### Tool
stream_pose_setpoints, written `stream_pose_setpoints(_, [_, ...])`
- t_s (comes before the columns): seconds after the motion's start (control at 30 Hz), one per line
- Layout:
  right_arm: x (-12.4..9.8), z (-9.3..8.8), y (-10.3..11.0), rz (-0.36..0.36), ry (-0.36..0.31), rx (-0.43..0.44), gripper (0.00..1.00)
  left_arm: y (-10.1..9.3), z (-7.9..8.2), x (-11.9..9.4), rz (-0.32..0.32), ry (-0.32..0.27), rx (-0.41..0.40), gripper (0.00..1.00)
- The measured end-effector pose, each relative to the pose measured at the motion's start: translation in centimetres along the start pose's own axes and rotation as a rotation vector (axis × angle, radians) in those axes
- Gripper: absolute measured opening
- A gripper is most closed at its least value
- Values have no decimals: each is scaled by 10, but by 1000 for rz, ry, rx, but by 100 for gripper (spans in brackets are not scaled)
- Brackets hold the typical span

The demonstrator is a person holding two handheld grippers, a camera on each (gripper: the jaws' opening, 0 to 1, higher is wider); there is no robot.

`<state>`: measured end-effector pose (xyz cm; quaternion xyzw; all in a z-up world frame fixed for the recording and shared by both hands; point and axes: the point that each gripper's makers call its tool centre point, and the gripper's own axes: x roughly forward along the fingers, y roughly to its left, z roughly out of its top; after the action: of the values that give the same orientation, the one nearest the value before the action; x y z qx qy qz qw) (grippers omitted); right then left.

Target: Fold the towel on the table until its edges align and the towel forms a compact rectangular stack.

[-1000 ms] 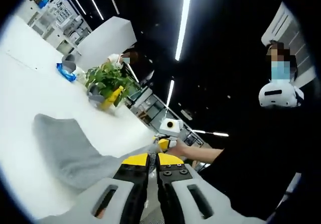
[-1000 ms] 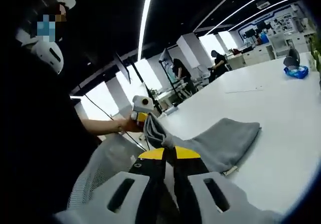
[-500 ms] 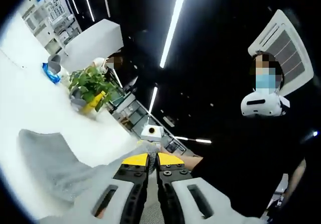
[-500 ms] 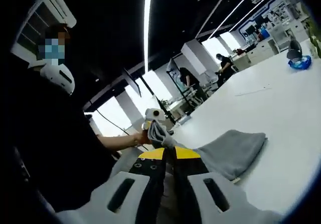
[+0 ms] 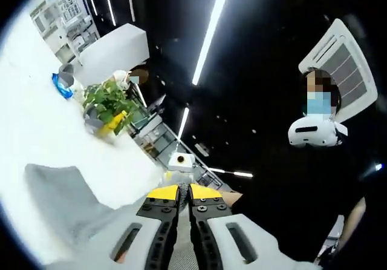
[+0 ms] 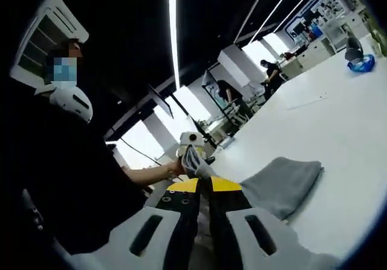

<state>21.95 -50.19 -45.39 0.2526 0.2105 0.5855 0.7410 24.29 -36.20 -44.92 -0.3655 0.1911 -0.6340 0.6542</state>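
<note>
A grey towel (image 5: 63, 200) lies partly on the white table (image 5: 36, 125), its near edge lifted off the table. My left gripper (image 5: 179, 192) is shut on one corner of that edge; the cloth runs in from the left to its yellow tips. My right gripper (image 6: 204, 185) is shut on the other corner, and the towel (image 6: 281, 182) trails from it down to the table (image 6: 344, 118). The left gripper (image 6: 192, 140) appears across from it with cloth hanging from its jaws. In the left gripper view, the right gripper (image 5: 181, 161) is just beyond the tips.
A person in black with a white headset (image 5: 311, 131) stands close behind both grippers. A potted plant (image 5: 109, 103), a blue object (image 5: 60, 87) and a grey cup (image 5: 65, 75) stand at the table's far end. People (image 6: 227, 94) work at desks further back.
Both grippers, still shut on the towel, have risen and tilted upward. More of the lifted edge hangs off the table, and the opposite gripper sits higher in each view.
</note>
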Motion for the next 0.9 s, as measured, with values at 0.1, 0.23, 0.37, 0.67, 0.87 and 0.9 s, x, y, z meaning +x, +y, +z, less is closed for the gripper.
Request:
stream_pose_setpoints(0.1, [0, -1, -5, -8, 7, 4, 2, 2, -2, 2, 17, 9, -9, 5])
stream_pose_setpoints(0.23, [0, 1, -13, -25, 4, 14, 2, 10, 0, 2, 55, 2, -3, 5])
stream_pose_setpoints(0.37, [1, 6, -28, -51, -1, 53, 2, 23, 8, 5, 95, -18, 2, 5])
stream_pose_setpoints(0.67, [9, 18, -74, -109, -34, 184, 2, 63, 26, 1, 199, -51, -34, 5])
stream_pose_setpoints(0.87, [16, 24, -100, -155, -59, 214, 2, 90, 36, -2, 276, -91, -45, 5])
stream_pose_setpoints(0.9, [16, 24, -104, -163, -61, 220, 2, 94, 36, -2, 284, -93, -47, 5])
